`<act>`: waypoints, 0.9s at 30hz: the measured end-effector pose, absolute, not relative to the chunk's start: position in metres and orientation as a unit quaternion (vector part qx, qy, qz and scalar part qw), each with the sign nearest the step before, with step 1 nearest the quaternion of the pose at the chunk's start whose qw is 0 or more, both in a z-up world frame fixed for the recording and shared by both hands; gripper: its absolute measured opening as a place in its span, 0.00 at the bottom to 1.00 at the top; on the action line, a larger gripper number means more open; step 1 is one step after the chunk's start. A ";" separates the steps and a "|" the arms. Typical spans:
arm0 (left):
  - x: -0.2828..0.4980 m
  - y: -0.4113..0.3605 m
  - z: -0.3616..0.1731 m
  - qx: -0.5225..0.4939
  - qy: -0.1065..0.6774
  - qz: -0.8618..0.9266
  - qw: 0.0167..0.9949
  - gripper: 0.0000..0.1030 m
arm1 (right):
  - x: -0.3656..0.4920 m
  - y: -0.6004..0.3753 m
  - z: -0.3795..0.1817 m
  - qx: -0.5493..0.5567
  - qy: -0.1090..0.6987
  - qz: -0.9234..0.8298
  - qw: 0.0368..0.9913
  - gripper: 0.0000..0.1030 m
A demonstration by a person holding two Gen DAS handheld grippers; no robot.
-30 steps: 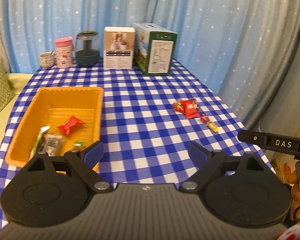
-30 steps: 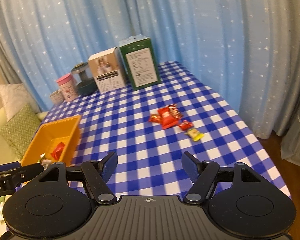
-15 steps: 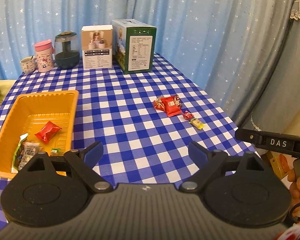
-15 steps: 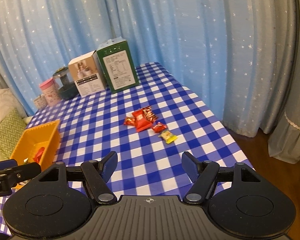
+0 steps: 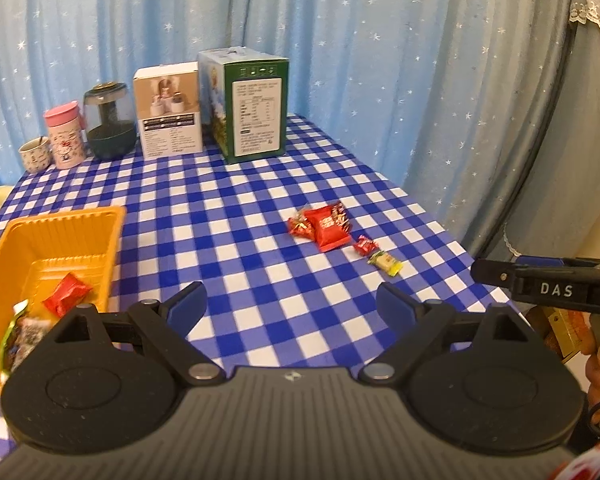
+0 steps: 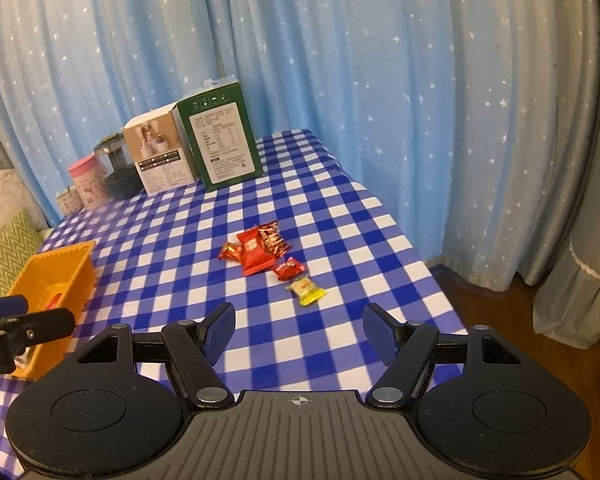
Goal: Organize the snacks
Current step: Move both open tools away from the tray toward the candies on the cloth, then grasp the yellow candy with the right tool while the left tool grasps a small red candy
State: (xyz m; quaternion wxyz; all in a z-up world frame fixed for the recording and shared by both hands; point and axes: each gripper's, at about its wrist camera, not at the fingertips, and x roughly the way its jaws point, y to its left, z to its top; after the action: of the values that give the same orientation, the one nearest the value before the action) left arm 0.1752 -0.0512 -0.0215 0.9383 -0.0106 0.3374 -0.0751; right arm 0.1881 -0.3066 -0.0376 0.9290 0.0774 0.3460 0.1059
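Observation:
A cluster of red snack packets [image 5: 325, 226] [image 6: 260, 250] lies on the blue checked tablecloth [image 5: 236, 216], with a small red candy [image 5: 366, 245] [image 6: 289, 269] and a yellow-green candy [image 5: 386, 262] [image 6: 306, 289] beside it. An orange basket [image 5: 72, 220] [image 6: 66, 264] at the left holds a red packet [image 5: 66, 294] and other wrappers. My left gripper [image 5: 292, 302] is open and empty, short of the snacks. My right gripper [image 6: 299, 330] is open and empty, just before the yellow-green candy.
Along the table's far edge stand a green carton [image 5: 248, 106], a white box [image 5: 169, 112], a dark glass jar [image 5: 109, 124], a pink tumbler [image 5: 65, 134] and a small cup [image 5: 35, 155]. Blue starred curtains hang behind. Green cushions [image 6: 4, 248] sit left; the table drops off at the right.
Both grippers have shifted rightward and a little lower; the basket has slid toward the left edge of both views and the snack cluster toward the middle. Both grippers have stayed open.

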 end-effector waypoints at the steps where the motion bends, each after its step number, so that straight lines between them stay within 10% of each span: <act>1: 0.179 -0.054 -0.024 -0.009 0.338 -0.077 0.938 0.88 | 0.192 -0.308 -0.040 0.074 0.345 0.110 0.929 0.68; 27: 0.297 -0.094 -0.100 0.011 0.386 -0.117 0.915 0.79 | 0.310 -0.294 -0.123 -0.061 0.374 0.236 0.895 0.46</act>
State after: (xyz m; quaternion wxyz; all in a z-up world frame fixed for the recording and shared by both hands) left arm 0.2966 -0.0942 -0.0999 0.9149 0.0115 0.3859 -0.1175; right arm 0.3103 -0.2941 -0.1227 0.8948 -0.0606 0.3738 0.2364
